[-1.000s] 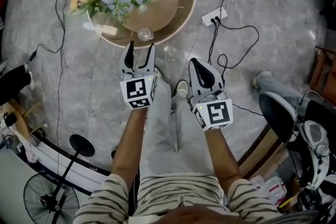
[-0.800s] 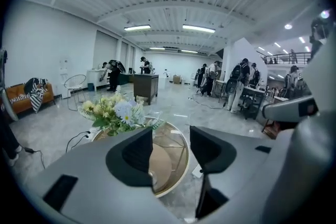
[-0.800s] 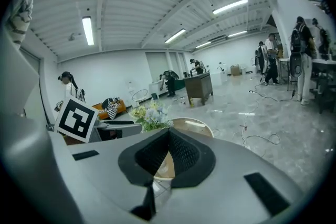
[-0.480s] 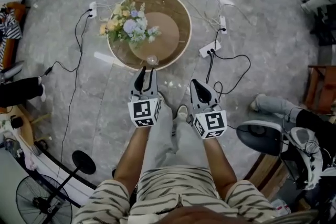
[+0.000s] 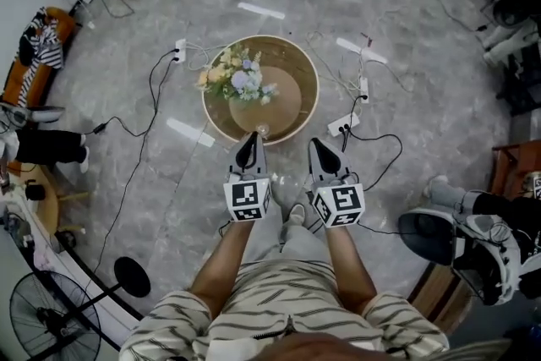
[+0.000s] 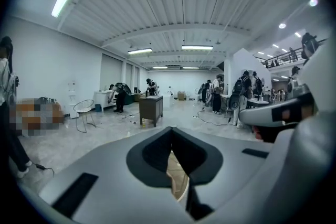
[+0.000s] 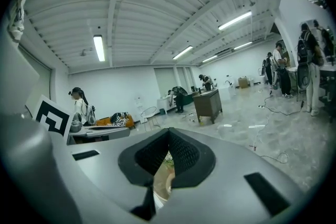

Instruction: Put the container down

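Observation:
A small clear container (image 5: 263, 129) stands on the near rim of the round wooden table (image 5: 303, 72), beside a bunch of pale flowers (image 5: 237, 79). My left gripper (image 5: 248, 144) hangs just short of the container, level with the table's edge, jaws shut with nothing between them. My right gripper (image 5: 317, 150) hovers to its right over the floor, also shut and empty. In the left gripper view the left gripper (image 6: 171, 140) shows its pads meeting, with a sliver of tan table below. The right gripper (image 7: 168, 140) in its own view is shut too.
White power strips (image 5: 345, 125) and black cables (image 5: 385, 150) lie on the grey marble floor round the table. A fan (image 5: 44, 321) and a black stand base (image 5: 132, 276) sit at lower left. A chair and equipment (image 5: 461, 237) crowd the right. People stand far off in the hall.
The left jaws have gone from apart to shut, holding nothing. Both grippers have drawn back from the table, and the head view has risen, showing far more floor.

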The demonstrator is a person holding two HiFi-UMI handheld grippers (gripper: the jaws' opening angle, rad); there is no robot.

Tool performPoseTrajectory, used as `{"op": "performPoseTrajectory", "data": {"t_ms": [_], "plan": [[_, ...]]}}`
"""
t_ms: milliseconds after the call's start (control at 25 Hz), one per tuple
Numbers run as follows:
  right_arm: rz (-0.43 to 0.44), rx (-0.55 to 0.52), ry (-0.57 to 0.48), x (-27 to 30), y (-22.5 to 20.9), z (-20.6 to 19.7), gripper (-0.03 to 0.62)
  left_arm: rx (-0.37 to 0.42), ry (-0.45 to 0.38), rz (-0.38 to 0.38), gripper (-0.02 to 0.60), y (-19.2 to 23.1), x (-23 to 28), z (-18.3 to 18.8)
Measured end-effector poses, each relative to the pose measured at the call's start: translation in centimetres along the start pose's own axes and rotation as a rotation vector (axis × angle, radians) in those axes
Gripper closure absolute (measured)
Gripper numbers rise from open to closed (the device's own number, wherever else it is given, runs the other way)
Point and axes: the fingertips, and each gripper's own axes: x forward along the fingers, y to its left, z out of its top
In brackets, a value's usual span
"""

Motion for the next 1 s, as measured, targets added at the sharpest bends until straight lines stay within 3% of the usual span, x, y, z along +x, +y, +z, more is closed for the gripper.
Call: {"op": "performPoseTrajectory", "data": {"t_ms": [480, 680, 1000], "plan": [[0.029, -0.016, -0.073, -1.3, 2.2, 6.5, 0.586, 0.006, -0.066, -0.034, 0.583, -0.6, -3.4, 6.3], [0.034, -0.042, -0.110, -2.4, 4.5, 7.6, 0.586, 0.034, -0.105, -0.061, 0.583, -0.3, -6.0, 7.5], [0.032, -0.078, -0.160, -1.2, 4.9, 10.2, 0.586, 0.045, -0.135, -0.080, 0.583, 0.4, -5.9, 9.3]]}}
